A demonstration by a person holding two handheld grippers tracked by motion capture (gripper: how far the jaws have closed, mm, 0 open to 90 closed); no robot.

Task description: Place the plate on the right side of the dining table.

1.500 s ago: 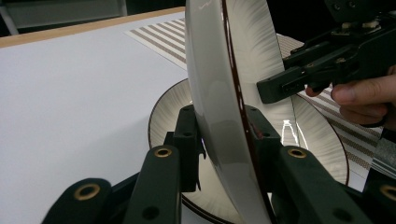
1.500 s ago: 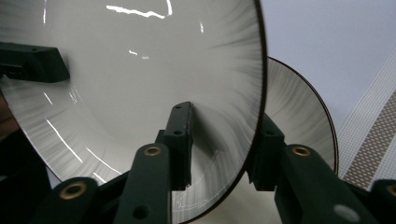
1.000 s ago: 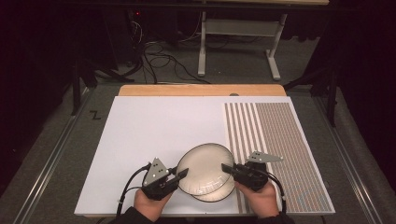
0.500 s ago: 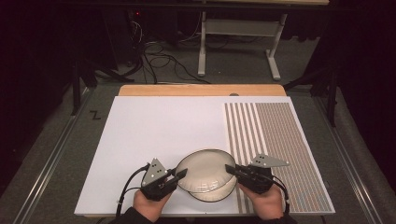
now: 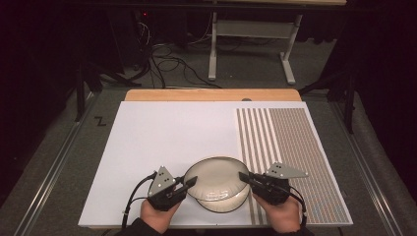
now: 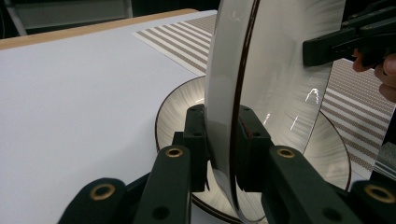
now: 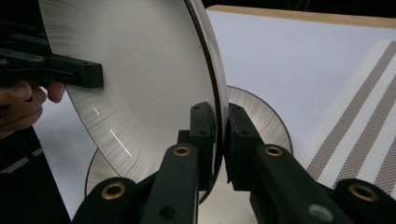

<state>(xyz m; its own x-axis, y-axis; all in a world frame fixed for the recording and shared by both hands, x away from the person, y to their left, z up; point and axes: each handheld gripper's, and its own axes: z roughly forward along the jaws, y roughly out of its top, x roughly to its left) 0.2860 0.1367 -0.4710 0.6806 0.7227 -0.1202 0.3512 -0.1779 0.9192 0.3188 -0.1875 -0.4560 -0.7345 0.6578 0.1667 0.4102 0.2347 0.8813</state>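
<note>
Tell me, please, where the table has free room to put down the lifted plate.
Free: the white sheet behind and left of the lower plate, and the striped mat at right. Crowded: the near edge, where both grippers hold the upper plate.

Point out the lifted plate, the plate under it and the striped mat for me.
lifted plate (image 5: 214,174), high view, middle of its face
lower plate (image 5: 223,206), high view, near rim
striped mat (image 5: 290,137), high view, bare stripes

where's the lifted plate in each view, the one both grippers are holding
High view: the round cream plate with a dark rim sits bottom centre, above a second plate.
Left gripper view: it stands on edge at centre, rim between the fingers.
Right gripper view: upper left.
Shared landmark: the brown striped mat.
</note>
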